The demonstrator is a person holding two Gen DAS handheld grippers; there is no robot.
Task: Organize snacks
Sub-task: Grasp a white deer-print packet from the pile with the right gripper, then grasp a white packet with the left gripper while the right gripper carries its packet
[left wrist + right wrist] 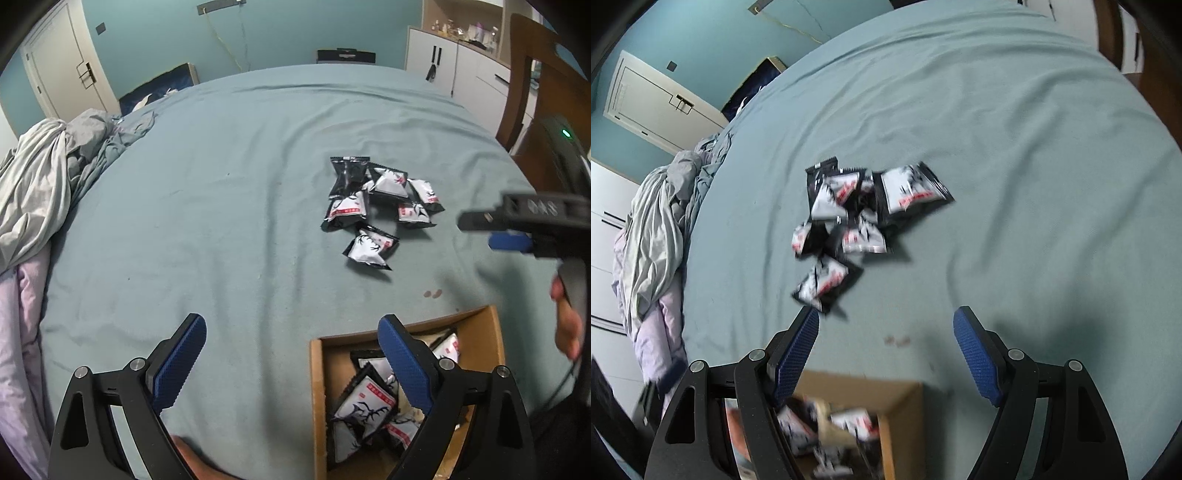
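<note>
Left wrist view: I am holding my left gripper [291, 347] spread wide and empty, its right finger hanging over the cardboard box [317, 387] at lower right. My right gripper [886, 334] is hovering released below the snack packets [849, 221] piled mid-frame.

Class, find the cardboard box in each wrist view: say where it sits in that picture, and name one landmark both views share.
Left wrist view: the cardboard box is at bottom right, partly behind the left gripper's right finger.
Right wrist view: the cardboard box is at bottom centre, blurred, below the right gripper.
Shared landmark: the loose snack packets on the bed sheet.
</note>
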